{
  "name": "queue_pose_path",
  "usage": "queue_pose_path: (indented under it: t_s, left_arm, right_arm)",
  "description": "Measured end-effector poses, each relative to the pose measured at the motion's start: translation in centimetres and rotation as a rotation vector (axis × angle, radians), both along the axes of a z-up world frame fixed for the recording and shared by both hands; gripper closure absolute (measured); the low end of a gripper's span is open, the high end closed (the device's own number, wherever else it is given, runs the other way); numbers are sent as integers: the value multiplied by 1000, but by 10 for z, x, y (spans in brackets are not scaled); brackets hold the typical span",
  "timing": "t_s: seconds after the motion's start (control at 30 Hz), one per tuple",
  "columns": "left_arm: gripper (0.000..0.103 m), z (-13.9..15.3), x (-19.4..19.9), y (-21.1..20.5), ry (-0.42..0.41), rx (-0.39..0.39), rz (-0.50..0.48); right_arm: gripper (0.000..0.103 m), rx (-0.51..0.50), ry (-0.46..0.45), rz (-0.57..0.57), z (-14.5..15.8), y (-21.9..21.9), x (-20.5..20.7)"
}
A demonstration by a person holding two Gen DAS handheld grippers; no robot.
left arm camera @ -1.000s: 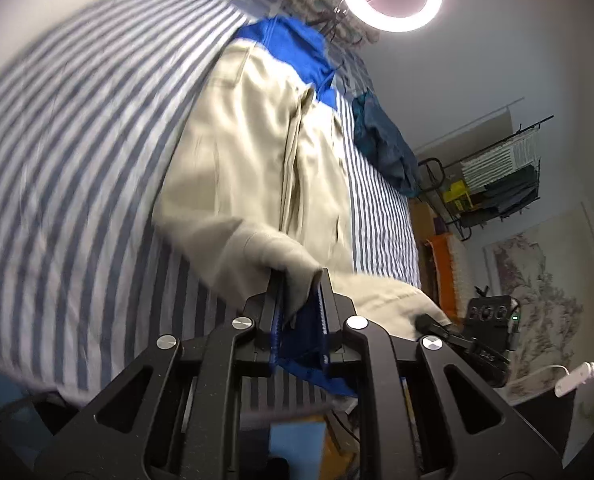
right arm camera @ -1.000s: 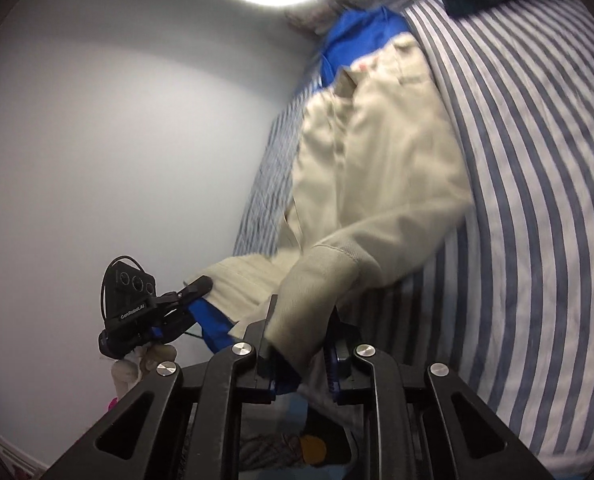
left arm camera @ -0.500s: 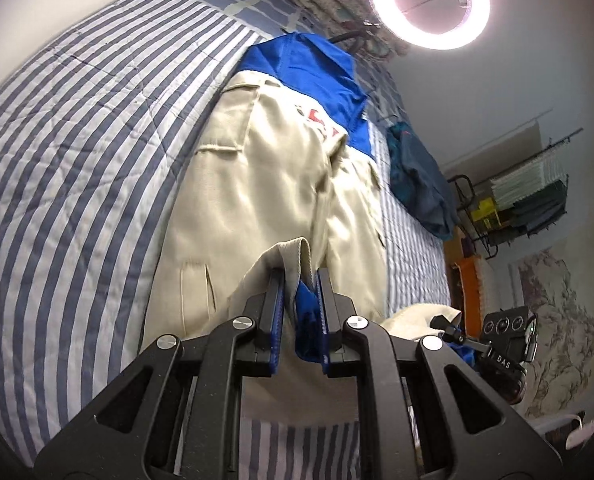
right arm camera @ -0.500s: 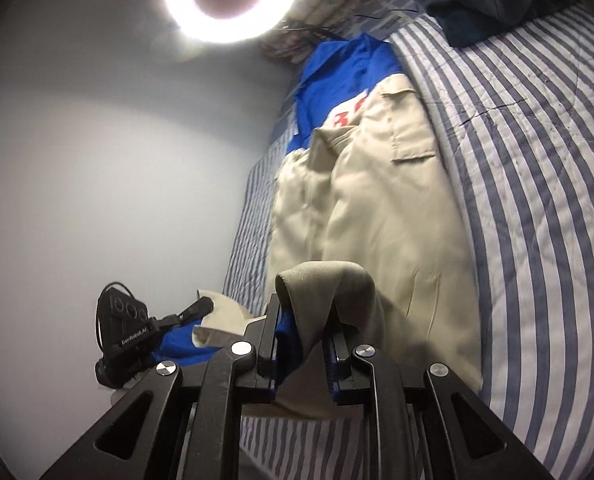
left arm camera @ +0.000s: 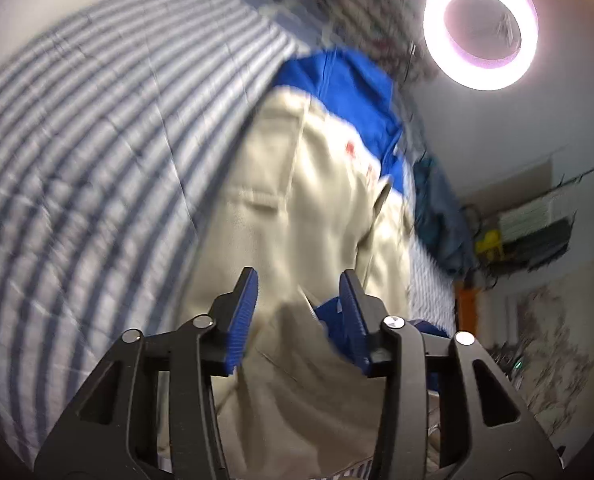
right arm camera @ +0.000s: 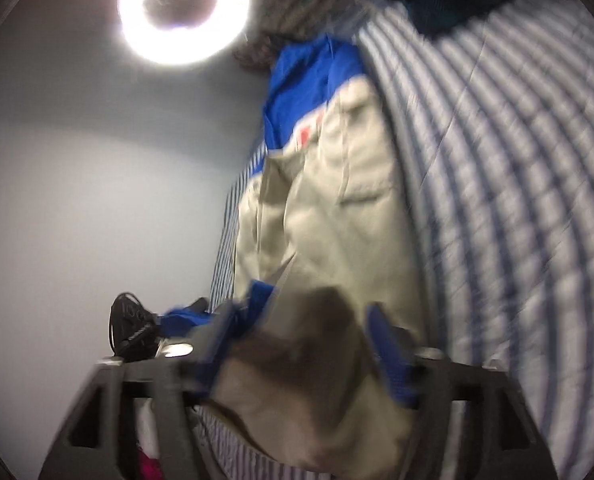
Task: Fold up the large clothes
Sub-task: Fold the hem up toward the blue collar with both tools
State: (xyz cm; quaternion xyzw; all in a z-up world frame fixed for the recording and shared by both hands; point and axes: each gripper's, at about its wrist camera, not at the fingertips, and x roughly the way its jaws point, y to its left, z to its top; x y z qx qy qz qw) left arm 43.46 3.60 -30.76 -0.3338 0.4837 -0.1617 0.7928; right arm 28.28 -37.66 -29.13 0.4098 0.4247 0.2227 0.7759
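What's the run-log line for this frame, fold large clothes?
step: release after fold | left tongs: opening, jacket fabric between, unpinched | right tongs: opening, fabric between | jacket: on striped bedding

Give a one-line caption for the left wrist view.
Left gripper jaws opening over the beige-and-blue jacket laid on the striped bedspread.

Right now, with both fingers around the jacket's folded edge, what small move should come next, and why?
Probably draw both grippers straight back. The left gripper and right gripper are opening, and the beige jacket lies folded on the striped bedcover, its cloth between the fingers but seemingly no longer pinched. Lifting could drag the fold open.
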Motion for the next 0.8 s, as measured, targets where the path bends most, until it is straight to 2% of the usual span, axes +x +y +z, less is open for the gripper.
queue_pose_path:
  t_s: [0.07,0.13,0.23,0.33,0.43,0.53,0.77,0.8]
  left_arm:
    - [60,7,-4,13,-36,-3,-15]
    - [60,8,-16,23,-65,25,-68]
    - [60,-5,-33,26,-56,36,-147]
    - [60,-30,-49,21,-3,3,-201]
    - [60,-41,-58,9,2,31,-256]
    - [60,-41,-58,1,-14,42,-278]
    - [60,-40,-49,-16,-40,101,-296]
    - [60,-40,-49,-18,-40,99,-294]
  right_arm:
    - [29,-4,-14,30,1,-8,-7]
    - [42,-31,-29,73,1,-8,-13]
    - [50,-81,-36,165,-2,2,-23]
    - [50,-180,-30,252,-7,23,-30]
    - [48,-262,-30,284,-10,38,-33]
    - [36,-290,-33,292,-13,45,-34]
    - [33,-338,-42,303,-20,60,-29]
    - [37,-322,-45,306,-19,59,-30]
